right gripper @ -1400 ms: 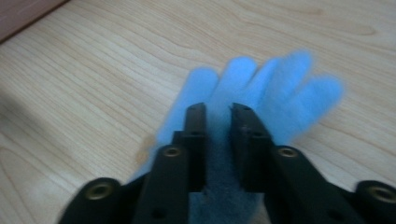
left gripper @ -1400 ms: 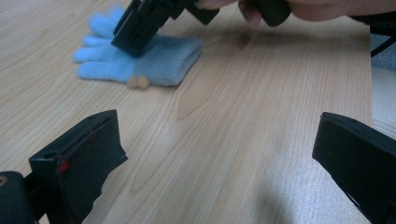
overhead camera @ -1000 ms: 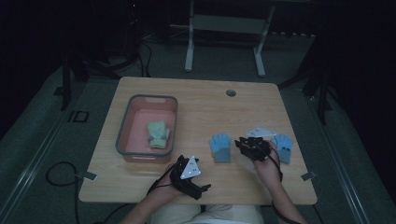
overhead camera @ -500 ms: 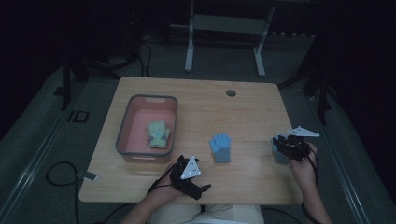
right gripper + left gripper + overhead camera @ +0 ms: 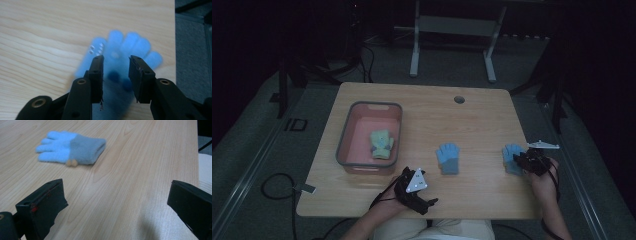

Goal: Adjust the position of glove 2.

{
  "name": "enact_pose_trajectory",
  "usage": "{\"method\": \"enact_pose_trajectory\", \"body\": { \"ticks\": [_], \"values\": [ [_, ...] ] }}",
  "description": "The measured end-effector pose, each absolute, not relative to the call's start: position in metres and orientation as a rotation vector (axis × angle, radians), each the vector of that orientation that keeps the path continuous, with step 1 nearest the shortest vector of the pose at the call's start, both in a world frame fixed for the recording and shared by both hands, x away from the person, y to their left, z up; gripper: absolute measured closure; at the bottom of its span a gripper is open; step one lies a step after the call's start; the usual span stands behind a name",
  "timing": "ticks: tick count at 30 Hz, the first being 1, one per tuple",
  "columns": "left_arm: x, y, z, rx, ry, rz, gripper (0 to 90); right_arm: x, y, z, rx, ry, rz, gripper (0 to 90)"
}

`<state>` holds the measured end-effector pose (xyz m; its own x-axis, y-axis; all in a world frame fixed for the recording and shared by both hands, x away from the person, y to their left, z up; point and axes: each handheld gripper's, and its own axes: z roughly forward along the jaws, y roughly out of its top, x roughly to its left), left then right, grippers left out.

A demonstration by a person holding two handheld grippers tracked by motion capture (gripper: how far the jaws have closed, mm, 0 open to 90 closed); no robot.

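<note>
A: Since a second ago the right gripper (image 5: 523, 161) has swung from mid-table out to the table's right edge; it now sits over the right glove (image 5: 512, 158); the left gripper (image 5: 414, 187) has kept its place at the near edge

B: And the rest of the high view?

A: The middle glove (image 5: 448, 158) lies flat on the table (image 5: 472, 120), well apart from both grippers; a green glove (image 5: 381, 144) lies in the pink bin (image 5: 343, 145) at the left; the right glove lies near the right edge, partly under the right gripper

B: Left gripper view?

A: Its jaws stand wide apart with bare wood between them; they hold nothing; the middle glove (image 5: 71, 151) lies ahead and to the left on the table (image 5: 140, 157), fingers pointing left, a small tan tag at its edge

B: Right gripper view?

A: The right gripper (image 5: 116, 62) points down at the right glove (image 5: 132, 43), which is blurred; the jaws are part open and have just been opening; the glove's palm shows in the gap between them and its fingers fan out beyond the tips; whether the pads touch the cloth I cannot tell, but they do not squeeze it; the glove lies close to the table's edge, with grey floor (image 5: 192, 50) at the right
</note>
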<state>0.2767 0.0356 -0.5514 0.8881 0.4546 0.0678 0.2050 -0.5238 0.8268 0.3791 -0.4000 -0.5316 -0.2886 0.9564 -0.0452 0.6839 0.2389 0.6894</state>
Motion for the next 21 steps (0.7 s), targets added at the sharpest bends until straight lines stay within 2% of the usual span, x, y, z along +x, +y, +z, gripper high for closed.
{"method": "enact_pose_trajectory", "body": {
  "ticks": [5, 12, 21],
  "values": [
    [0.277, 0.035, -0.552, 2.137, 0.472, 0.345, 1.3, 0.381, -0.406, -0.543, 1.535, 2.064, 0.778, 67.4],
    [0.276, 0.035, -0.551, 2.141, 0.466, 0.34, 1.2, 0.38, -0.401, -0.544, 1.526, 2.051, 0.764, 83.0],
    [0.277, 0.035, -0.551, 2.14, 0.468, 0.343, 1.3, 0.379, -0.383, -0.526, 1.476, 2.086, 0.821, 86.3]
  ]
}}
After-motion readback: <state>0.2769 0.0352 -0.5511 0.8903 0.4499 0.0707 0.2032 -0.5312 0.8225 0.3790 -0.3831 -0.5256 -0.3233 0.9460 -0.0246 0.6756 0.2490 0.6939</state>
